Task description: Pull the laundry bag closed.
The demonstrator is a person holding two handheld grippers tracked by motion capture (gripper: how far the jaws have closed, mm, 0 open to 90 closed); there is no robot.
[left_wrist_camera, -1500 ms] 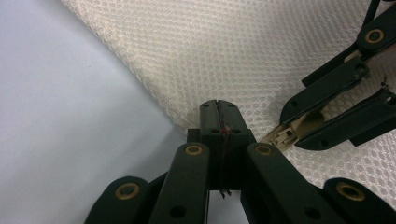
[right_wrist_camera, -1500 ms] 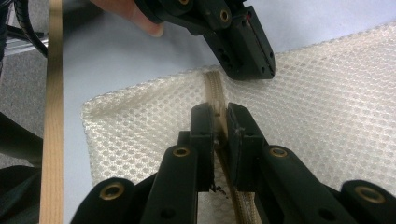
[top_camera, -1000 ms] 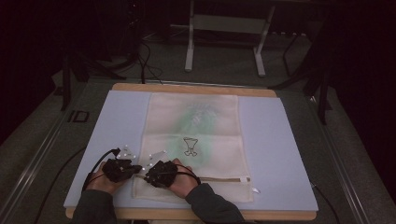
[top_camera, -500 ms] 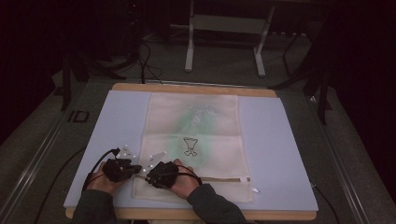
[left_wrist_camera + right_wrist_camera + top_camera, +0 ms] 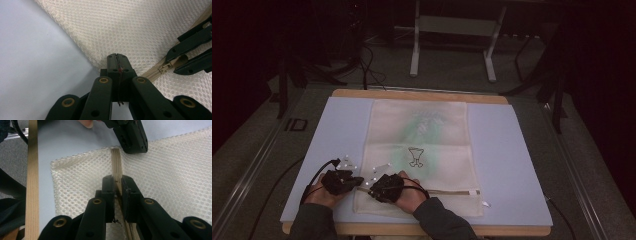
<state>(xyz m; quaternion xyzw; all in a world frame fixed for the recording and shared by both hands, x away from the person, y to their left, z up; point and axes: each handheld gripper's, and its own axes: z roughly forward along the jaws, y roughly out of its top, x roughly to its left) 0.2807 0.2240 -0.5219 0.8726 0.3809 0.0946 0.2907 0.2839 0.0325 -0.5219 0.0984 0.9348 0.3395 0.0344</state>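
Left claw (image 5: 117,58) pressed together at mesh bag (image 5: 422,150) edge, right claw (image 5: 117,182) pinching zipper (image 5: 115,160).

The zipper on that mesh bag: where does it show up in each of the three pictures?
High view: the zipper runs along the mesh bag's near edge, rightwards from the right gripper.
Left gripper view: its slider sits lower right, by the jaws of the other gripper.
Right gripper view: its tape runs up the centre, pinched between the jaws.
Shared landmark: the blue mat.
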